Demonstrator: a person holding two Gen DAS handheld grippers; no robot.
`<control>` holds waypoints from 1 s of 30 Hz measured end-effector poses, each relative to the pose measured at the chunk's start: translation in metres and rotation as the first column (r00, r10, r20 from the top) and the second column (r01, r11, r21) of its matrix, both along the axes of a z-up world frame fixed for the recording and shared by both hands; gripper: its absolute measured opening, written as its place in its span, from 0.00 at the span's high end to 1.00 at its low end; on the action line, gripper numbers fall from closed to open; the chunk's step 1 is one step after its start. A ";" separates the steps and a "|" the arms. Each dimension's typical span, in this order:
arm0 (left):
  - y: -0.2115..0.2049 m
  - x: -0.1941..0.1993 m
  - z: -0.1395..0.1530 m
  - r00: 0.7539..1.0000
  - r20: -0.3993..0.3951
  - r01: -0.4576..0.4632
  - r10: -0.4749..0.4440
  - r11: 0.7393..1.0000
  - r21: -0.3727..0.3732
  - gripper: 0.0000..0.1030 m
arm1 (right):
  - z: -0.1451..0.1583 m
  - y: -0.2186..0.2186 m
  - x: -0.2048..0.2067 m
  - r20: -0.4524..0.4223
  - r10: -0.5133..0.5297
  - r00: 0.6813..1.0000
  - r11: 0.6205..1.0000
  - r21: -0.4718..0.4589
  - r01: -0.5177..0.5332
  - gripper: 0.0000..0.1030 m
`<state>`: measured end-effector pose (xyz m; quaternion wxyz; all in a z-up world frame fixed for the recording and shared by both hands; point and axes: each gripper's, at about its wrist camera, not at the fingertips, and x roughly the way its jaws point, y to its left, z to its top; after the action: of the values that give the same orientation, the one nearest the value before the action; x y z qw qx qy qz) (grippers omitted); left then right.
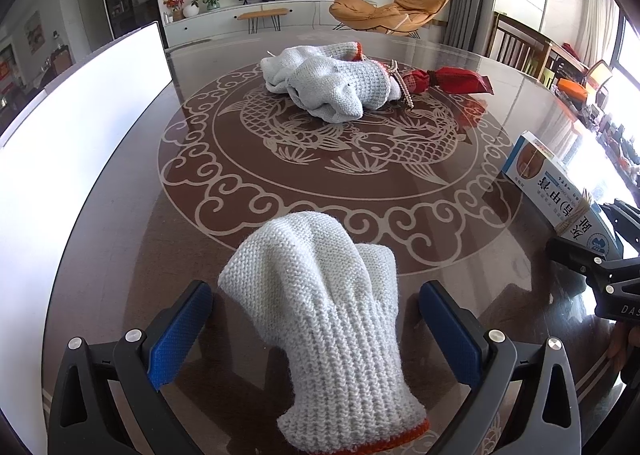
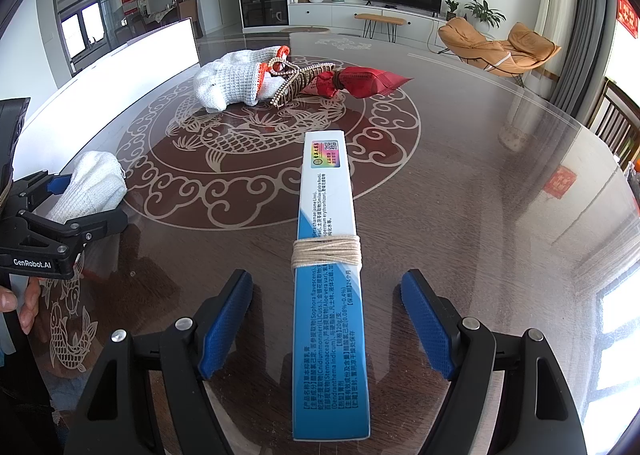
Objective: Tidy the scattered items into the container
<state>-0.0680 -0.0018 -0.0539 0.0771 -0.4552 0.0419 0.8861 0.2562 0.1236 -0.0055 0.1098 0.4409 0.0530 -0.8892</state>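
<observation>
A white knit glove (image 1: 328, 319) with an orange cuff lies on the table between the fingers of my open left gripper (image 1: 316, 299); it also shows in the right wrist view (image 2: 90, 187). A blue and white box (image 2: 330, 287) wound with string lies between the fingers of my open right gripper (image 2: 326, 295); it also shows in the left wrist view (image 1: 560, 195). Farther off lie a second white glove (image 1: 328, 83), a beaded hair clip (image 2: 296, 81) and a red wrapped packet (image 2: 360, 83). The white container (image 1: 80, 143) stands at the left.
The round brown table (image 1: 320, 175) has a fish pattern under glass. Wooden chairs (image 1: 516, 43) stand at its far right edge. The right gripper's body (image 1: 600, 267) shows at the right of the left wrist view.
</observation>
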 end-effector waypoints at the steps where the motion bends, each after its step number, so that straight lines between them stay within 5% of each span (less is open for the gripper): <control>1: 0.000 0.000 0.000 1.000 0.000 0.000 0.000 1.000 0.000 0.00 | 0.000 0.000 0.001 0.000 0.000 1.000 1.000 0.000 0.000 0.24; 30: 0.000 0.001 0.000 0.999 0.006 0.037 -0.037 0.999 -0.001 0.00 | 0.000 0.000 0.000 0.000 0.000 1.000 1.000 0.000 0.000 0.24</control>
<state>-0.0667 -0.0022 -0.0542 0.0935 -0.4572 0.0507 0.8830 0.2563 0.1236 -0.0057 0.1099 0.4409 0.0530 -0.8892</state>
